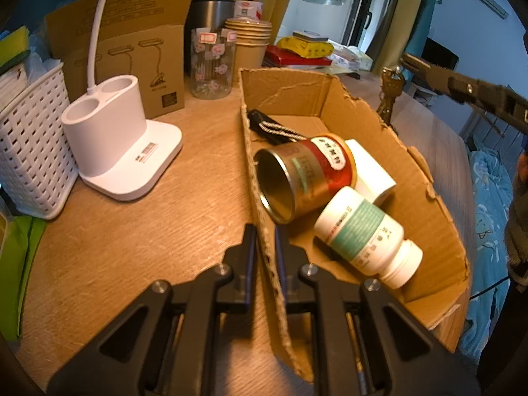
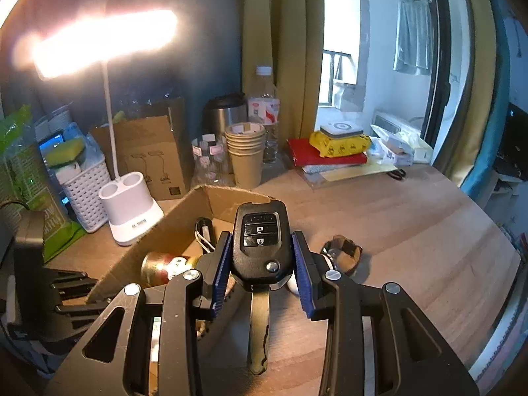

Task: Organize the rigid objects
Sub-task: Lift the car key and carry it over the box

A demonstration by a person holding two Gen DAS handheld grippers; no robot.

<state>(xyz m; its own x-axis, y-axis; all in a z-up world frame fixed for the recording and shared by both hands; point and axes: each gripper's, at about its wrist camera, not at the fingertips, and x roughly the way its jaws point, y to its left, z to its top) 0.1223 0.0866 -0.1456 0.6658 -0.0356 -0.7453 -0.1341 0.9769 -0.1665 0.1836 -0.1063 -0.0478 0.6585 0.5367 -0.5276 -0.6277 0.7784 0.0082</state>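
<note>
Right gripper point(image 2: 260, 264) clamped on car key point(image 2: 260, 247) | light, stiff, slick casing; hold mid-body | left gripper point(image 1: 264, 247) pinching cardboard box point(image 1: 363, 109) wall

The right gripper point(image 1: 409, 61) is cut off by the frame's right edge in the left wrist view, and the keys point(image 1: 389, 95) hanging below it are half hidden behind the box point(image 1: 389, 151) wall. In the right wrist view the lamp point(image 2: 105, 39) head is blown out to glare. The print on the tin point(image 1: 307, 178) and bottle point(image 1: 363, 234) labels is too small to read.
</note>
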